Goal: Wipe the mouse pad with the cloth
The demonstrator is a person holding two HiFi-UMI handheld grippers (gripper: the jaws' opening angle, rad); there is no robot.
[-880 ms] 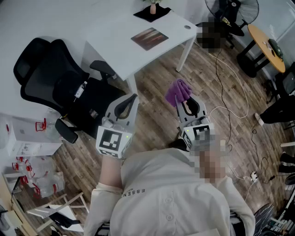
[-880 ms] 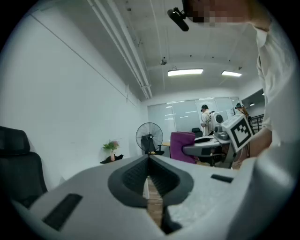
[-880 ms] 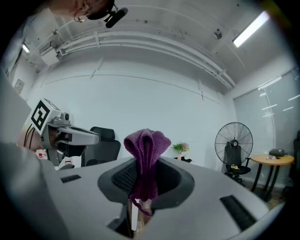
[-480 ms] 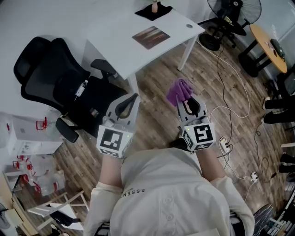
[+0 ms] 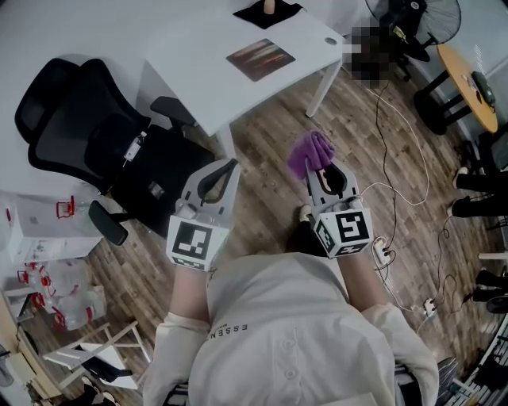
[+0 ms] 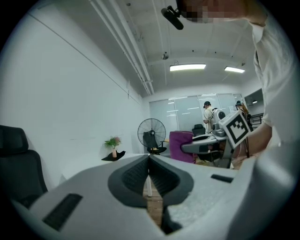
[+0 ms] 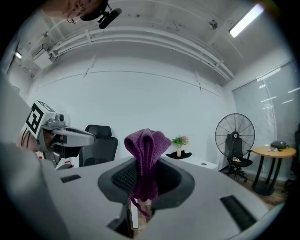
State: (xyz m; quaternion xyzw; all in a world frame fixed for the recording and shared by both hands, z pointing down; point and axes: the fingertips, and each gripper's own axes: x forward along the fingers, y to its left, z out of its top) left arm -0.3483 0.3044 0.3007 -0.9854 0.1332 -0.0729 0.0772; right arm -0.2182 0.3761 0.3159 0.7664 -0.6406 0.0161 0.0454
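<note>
**Wood floor, white bench ahead: cloth carried, pad not yet reached**

Head view: wood floor [image 5: 270,158] underfoot, and the person stands back from the bench [image 5: 198,71], well apart from it. The mouse pad [image 5: 260,59] lies flat toward the bench's right end, inside its edges, with a black mat [image 5: 266,11] at the far edge. An office chair [image 5: 87,127] stands at the bench's left. Both grippers are held out at waist height and point toward the bench. The right gripper [image 5: 319,164] carries the purple cloth [image 5: 310,153] at its tips. The left gripper [image 5: 229,168] carries nothing.

Left gripper view: jaws pressed together with nothing between them, probably kept idle as the spare hand. A fan [image 6: 151,135] and a small plant [image 6: 113,143] show beyond.

Right gripper view: jaws clamped on the cloth's middle. A bunched fold stands above the tips and a loose tail hangs below. Judgement: pinched this way, the protruding fold can serve as the wiping face once it is brought down onto the pad. No wiping has begun.
</note>
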